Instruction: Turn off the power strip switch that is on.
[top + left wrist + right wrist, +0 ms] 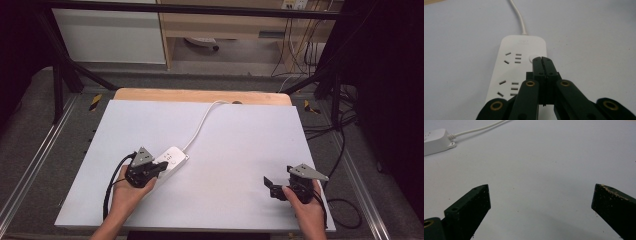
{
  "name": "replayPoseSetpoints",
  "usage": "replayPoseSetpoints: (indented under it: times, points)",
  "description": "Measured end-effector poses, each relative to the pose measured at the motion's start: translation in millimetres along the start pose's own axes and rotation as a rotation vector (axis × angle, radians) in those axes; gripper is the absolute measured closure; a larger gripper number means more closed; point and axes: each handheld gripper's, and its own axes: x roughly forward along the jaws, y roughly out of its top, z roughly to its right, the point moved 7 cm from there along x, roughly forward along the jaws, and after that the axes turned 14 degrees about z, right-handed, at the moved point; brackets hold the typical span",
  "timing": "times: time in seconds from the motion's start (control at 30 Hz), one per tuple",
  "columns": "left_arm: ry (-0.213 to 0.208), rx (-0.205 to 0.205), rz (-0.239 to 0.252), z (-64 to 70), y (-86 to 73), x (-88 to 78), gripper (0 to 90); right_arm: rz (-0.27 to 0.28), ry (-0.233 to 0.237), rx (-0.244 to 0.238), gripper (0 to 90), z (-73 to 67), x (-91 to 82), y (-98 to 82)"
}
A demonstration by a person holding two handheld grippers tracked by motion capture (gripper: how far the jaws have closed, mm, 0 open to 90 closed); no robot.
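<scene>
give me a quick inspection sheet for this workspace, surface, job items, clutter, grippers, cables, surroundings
surface: white table top, wooden edge at the far side, bare apart from the job's thing.
job's things: white power strip lying flat at left; round button on its top.
clutter: nothing seen.
grippers: left gripper shut, tips over the button, contact not certain; right gripper open, nothing between its jaws, at the table's right.
cables: white cord runs from the power strip to the far edge; black cables on the floor at right.
surroundings: black frame, grey floor, wooden furniture behind.
</scene>
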Motion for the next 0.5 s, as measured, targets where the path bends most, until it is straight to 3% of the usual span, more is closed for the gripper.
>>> replayPoseSetpoints:
  times: [0.1, 0.13, 0.3, 0.4, 0.5]
  points:
    - [0.005, -0.012, 0.034, -1.1, 3.8, -2.4, 88.9, 0.0, 0.0, 0.002, 2.9, -0.2, 0.0, 0.1]
    - [0.013, -0.016, 0.045, -1.8, 5.2, -3.1, 79.9, -0.001, 0.0, 0.001, 2.9, -0.3, 0.1, 0.0]
    - [0.016, -0.017, 0.088, -2.3, 11.4, -7.3, 71.0, -0.001, 0.002, -0.004, 2.9, -0.2, 0.6, -0.1]
    - [0.025, -0.035, 0.131, -3.3, 16.5, -9.2, 56.3, -0.001, 0.002, -0.004, 2.9, -0.1, 0.4, -0.1]
    - [0.019, -0.047, 0.157, -4.0, 20.3, -11.3, 47.2, -0.001, 0.003, -0.005, 2.9, -0.1, 0.6, 0.0]
